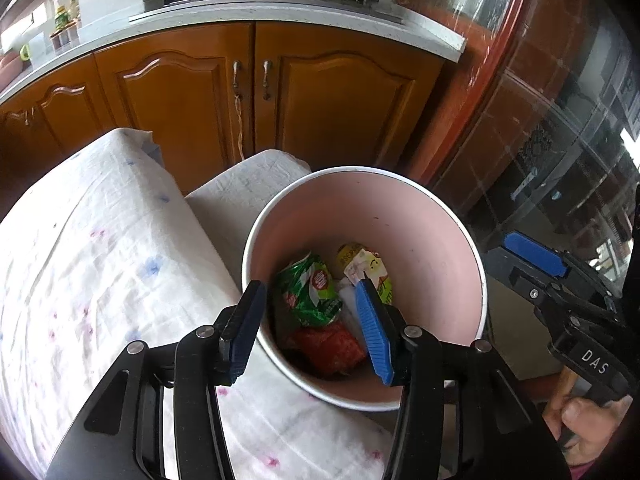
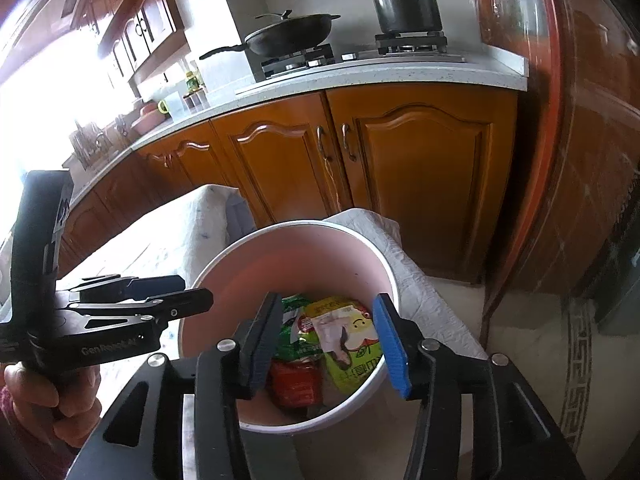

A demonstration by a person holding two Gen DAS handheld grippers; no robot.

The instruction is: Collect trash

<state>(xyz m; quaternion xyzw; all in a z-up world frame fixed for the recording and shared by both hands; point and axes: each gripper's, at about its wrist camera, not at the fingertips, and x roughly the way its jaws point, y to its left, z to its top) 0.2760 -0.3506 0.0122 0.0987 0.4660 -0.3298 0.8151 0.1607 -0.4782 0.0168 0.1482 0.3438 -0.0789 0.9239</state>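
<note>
A pink bin with a white rim [image 1: 400,208] [image 2: 280,252] stands beside a cloth-covered seat. Inside lie a green snack wrapper [image 1: 310,292] [image 2: 294,332], a yellow-green pouch [image 1: 374,268] [image 2: 352,340] and a red wrapper [image 1: 328,346] [image 2: 294,384]. My left gripper [image 1: 308,328] is open and empty, hovering over the bin's near-left rim. My right gripper [image 2: 324,344] is open and empty above the bin's near side. Each gripper shows in the other's view, the right one [image 1: 560,292] and the left one [image 2: 132,304].
A white patterned cloth [image 1: 100,260] covers the seat to the left. Orange wooden cabinets [image 2: 400,168] stand behind, with a stove, a pan [image 2: 288,36] and a pot [image 2: 404,4] on the counter. A glass door [image 1: 560,140] is at right.
</note>
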